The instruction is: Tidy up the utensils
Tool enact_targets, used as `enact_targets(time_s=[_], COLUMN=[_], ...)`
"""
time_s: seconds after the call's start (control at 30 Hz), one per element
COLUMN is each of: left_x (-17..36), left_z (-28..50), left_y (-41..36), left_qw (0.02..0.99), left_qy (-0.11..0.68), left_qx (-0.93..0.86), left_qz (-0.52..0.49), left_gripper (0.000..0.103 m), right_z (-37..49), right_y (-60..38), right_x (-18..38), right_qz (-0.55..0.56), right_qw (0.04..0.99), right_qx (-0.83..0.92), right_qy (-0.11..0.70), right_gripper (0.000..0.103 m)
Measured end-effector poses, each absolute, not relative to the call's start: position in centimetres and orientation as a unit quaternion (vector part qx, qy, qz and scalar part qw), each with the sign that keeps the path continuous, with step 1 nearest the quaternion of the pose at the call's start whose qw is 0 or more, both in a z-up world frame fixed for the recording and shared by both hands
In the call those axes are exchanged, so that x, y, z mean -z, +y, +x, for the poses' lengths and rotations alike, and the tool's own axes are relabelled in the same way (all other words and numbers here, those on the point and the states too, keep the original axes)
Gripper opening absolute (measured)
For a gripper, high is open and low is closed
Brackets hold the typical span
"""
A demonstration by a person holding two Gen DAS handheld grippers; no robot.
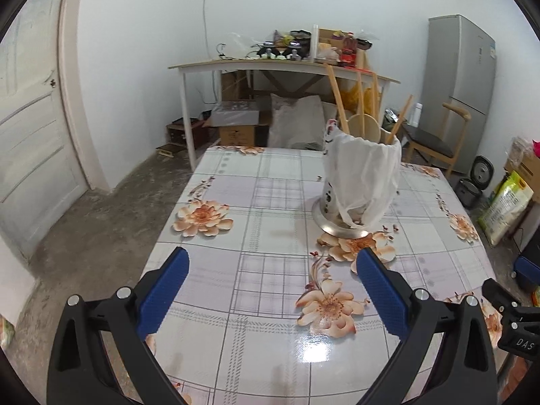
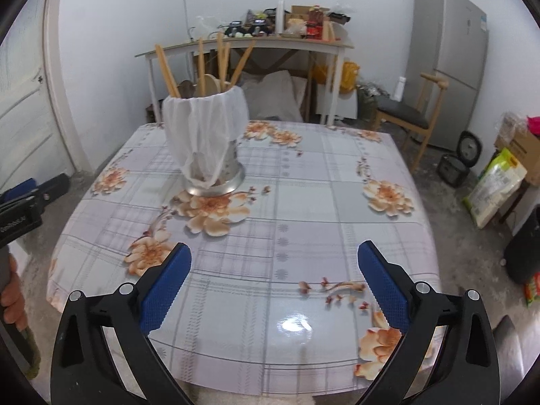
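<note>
A metal utensil holder [image 1: 357, 185] lined with a white plastic bag stands upright on the floral table [image 1: 270, 209], right of centre in the left wrist view. Several wooden chopsticks [image 1: 337, 96] and a wooden spoon [image 1: 362, 123] stick out of it. It also shows in the right wrist view [image 2: 209, 141], far left on the table, with its chopsticks [image 2: 168, 71]. My left gripper [image 1: 271, 260] is open and empty above the near table. My right gripper [image 2: 273, 258] is open and empty, well short of the holder.
Behind the table stand a cluttered white desk [image 1: 283, 67], a grey fridge [image 1: 459, 84] and a wooden chair [image 1: 432, 141]. Boxes and bags [image 1: 297, 125] lie under the desk. A rice cooker [image 2: 459, 162] and a sack [image 2: 492, 185] sit on the floor at the right. A door [image 1: 30, 135] is at the left.
</note>
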State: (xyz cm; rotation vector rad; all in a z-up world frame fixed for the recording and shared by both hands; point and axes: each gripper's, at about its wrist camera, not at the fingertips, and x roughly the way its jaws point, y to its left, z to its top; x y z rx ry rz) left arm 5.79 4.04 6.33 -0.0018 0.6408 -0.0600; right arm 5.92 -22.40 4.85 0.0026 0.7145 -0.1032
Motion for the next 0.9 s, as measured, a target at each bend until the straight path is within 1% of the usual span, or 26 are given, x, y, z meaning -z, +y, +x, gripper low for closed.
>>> enact_targets(time_s=[0.17,0.47,0.9], left_x=[-6.7,-7.1,-6.8], left_z=[5.6,5.9,6.6], left_y=[3.5,1.4,-0.9], left_qw=[0.949,0.944,0.938], left_qy=[0.314,0.329,0.345], left_qx=[0.017,0.015,0.014], left_qz=[0.022,0.031,0.041], left_gripper=[0.097,0.097,0.097], right_z=[5.8,4.8,5.2], right_y=[-22.8,-23.5,-24.0], right_x=[-5.1,-5.9,-6.1], right_qz=[-0.006,-0.004,-0.003], right_qw=[0.936,0.945,0.944], right_qx=[0.077,0.083,0.082], right_qy=[0.342,0.315,0.319], right_gripper=[0.095,0.095,0.095])
